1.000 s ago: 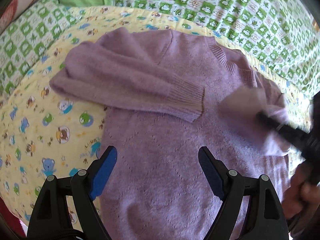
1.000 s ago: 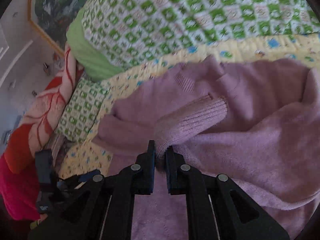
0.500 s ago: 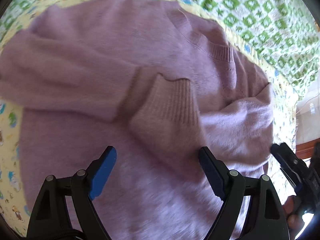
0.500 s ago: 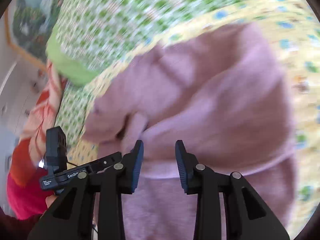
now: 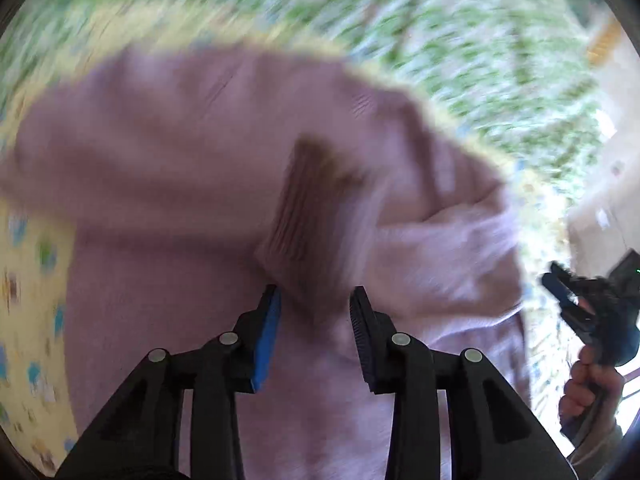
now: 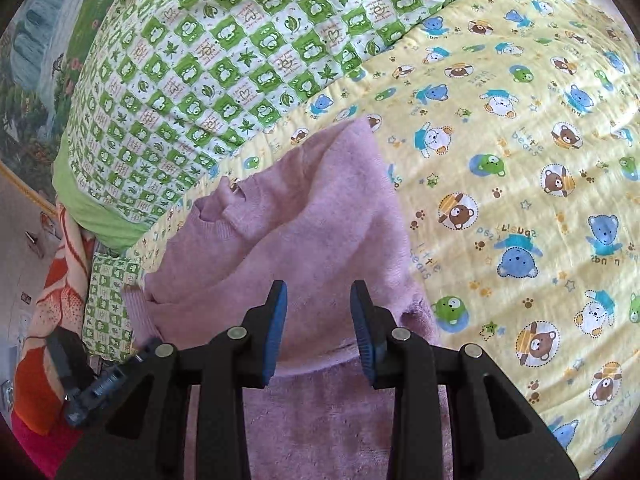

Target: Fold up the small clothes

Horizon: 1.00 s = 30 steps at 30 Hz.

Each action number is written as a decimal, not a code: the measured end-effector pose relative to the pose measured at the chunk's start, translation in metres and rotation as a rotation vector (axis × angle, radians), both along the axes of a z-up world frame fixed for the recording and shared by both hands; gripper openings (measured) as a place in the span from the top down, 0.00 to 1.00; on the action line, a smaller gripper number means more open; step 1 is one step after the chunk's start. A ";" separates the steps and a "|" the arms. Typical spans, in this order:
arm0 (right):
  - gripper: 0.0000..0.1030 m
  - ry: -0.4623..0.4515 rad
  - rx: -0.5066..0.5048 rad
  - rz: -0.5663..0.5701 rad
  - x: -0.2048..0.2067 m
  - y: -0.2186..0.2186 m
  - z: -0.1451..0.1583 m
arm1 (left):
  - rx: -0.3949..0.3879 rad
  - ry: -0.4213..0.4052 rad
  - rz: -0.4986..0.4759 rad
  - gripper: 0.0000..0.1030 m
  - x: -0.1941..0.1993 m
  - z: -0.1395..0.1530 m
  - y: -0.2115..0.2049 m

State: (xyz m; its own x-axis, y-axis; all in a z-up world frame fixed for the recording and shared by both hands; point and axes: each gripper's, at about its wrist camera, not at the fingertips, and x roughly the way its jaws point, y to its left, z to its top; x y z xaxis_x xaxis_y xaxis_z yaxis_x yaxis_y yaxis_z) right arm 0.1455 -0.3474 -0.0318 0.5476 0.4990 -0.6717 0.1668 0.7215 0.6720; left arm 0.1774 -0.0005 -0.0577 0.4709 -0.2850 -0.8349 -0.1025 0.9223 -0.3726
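A small purple knit sweater (image 5: 180, 184) lies on a yellow bear-print blanket (image 6: 520, 168), both sleeves folded across its body. In the blurred left wrist view a ribbed cuff (image 5: 308, 236) lies just ahead of my left gripper (image 5: 314, 304), which is open and empty, its jaws partly narrowed. My right gripper (image 6: 318, 300) is open and empty above the sweater (image 6: 304, 240) near its folded sleeve. The right gripper also shows at the right edge of the left wrist view (image 5: 576, 304), and the left gripper at the lower left of the right wrist view (image 6: 100, 384).
A green and white checked quilt (image 6: 224, 64) lies behind the blanket. A green pillow (image 6: 92, 208) and a red-orange patterned cloth (image 6: 52, 304) sit to the left. A painted picture (image 6: 36, 40) hangs on the far wall.
My right gripper let go of the sleeve cuff, opened and pulled back to the sweater's side. My left gripper moved in over the folded sleeves and its jaws narrowed.
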 end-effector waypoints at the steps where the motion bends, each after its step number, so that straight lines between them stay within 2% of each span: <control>1: 0.67 0.006 0.000 0.002 0.001 0.001 -0.002 | -0.021 0.028 0.027 0.49 -0.002 -0.006 0.006; 3: 0.67 0.006 -0.013 0.009 0.004 0.005 -0.003 | -0.084 0.055 0.070 0.34 -0.006 -0.011 0.014; 4: 0.67 0.004 -0.022 0.014 0.005 0.005 -0.003 | -0.110 0.059 0.085 0.33 -0.007 -0.013 0.015; 5: 0.67 0.004 -0.033 0.018 0.008 0.006 -0.004 | -0.114 0.068 0.092 0.31 -0.006 -0.014 0.015; 7: 0.67 0.005 -0.057 0.020 0.014 0.006 -0.006 | -0.115 0.103 0.099 0.20 -0.002 -0.018 0.010; 11: 0.66 0.005 -0.120 0.012 0.033 -0.003 -0.011 | -0.146 0.152 0.172 0.19 0.009 -0.026 0.005; 13: 0.59 0.014 -0.146 0.007 0.046 -0.010 -0.015 | -0.126 0.162 0.212 0.27 0.017 -0.031 0.004; 14: 0.50 0.017 -0.154 0.003 0.052 -0.013 -0.018 | -0.089 0.136 0.208 0.36 0.019 -0.028 0.001; 15: 0.45 0.021 -0.160 0.004 0.059 -0.015 -0.021 | -0.059 0.121 0.187 0.73 0.022 -0.026 -0.006; 16: 0.40 0.031 -0.165 0.013 0.067 -0.016 -0.025 | -0.040 0.118 0.144 0.89 0.025 -0.026 -0.012; 20: 0.40 0.067 -0.184 0.049 0.090 -0.012 -0.044 | -0.028 0.034 0.092 0.91 0.016 -0.016 -0.019; 22: 0.41 0.054 -0.166 0.077 0.098 -0.005 -0.051 | -0.021 -0.032 0.058 0.92 0.013 0.000 -0.022; 23: 0.66 0.049 -0.157 0.093 0.100 -0.002 -0.054 | -0.021 -0.076 0.040 0.92 0.013 0.013 -0.024; 24: 0.86 0.050 -0.159 0.102 0.103 0.000 -0.054 | -0.025 -0.112 0.023 0.92 0.011 0.024 -0.020; 25: 0.92 0.053 -0.163 0.096 0.105 -0.002 -0.051 | -0.025 -0.165 0.001 0.92 0.012 0.039 -0.021; 27: 0.92 -0.006 -0.114 0.021 0.104 -0.019 -0.032 | -0.008 -0.251 -0.033 0.92 0.014 0.065 -0.022; 30: 0.92 -0.062 -0.121 -0.055 0.100 -0.037 -0.009 | 0.002 -0.329 -0.088 0.92 0.010 0.081 -0.008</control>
